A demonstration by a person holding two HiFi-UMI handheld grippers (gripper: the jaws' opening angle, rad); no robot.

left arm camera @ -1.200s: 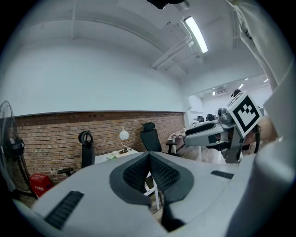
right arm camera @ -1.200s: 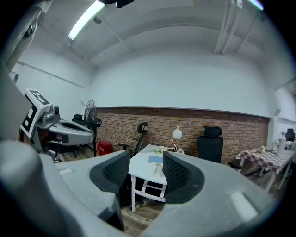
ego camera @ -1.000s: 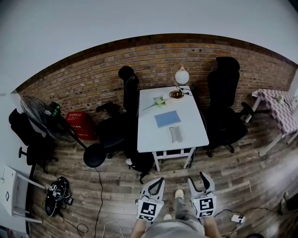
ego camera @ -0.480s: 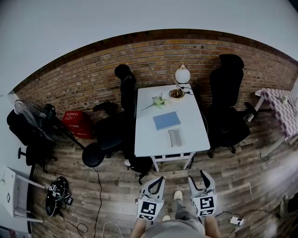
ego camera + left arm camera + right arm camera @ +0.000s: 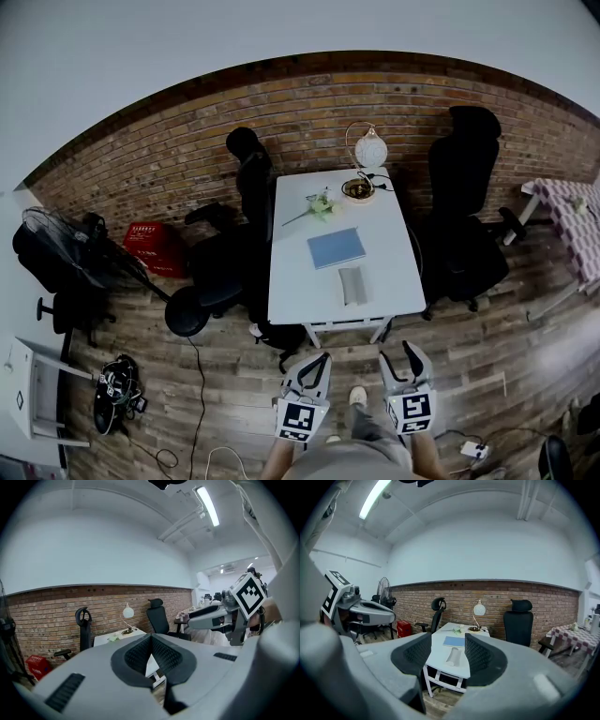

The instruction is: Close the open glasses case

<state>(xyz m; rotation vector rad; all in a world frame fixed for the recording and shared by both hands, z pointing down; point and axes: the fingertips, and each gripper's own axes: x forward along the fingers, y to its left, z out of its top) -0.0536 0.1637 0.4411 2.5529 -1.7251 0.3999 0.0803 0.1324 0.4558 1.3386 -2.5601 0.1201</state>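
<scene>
L gripper (image 5: 317,362): jaws together, empty, over floor in front of white table (image 5: 295,281). Glasses case (image 5: 353,285) lies on table's near half, just below blue book (image 5: 337,247). R gripper (image 5: 406,359): jaws apart, empty, also in front of table.

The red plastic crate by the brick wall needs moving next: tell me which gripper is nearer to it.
Left. In the head view the left gripper is below and right of the red plastic crate; the right gripper is beyond it, farther right.

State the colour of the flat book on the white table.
The flat book is light blue; head view shows it best.
</scene>
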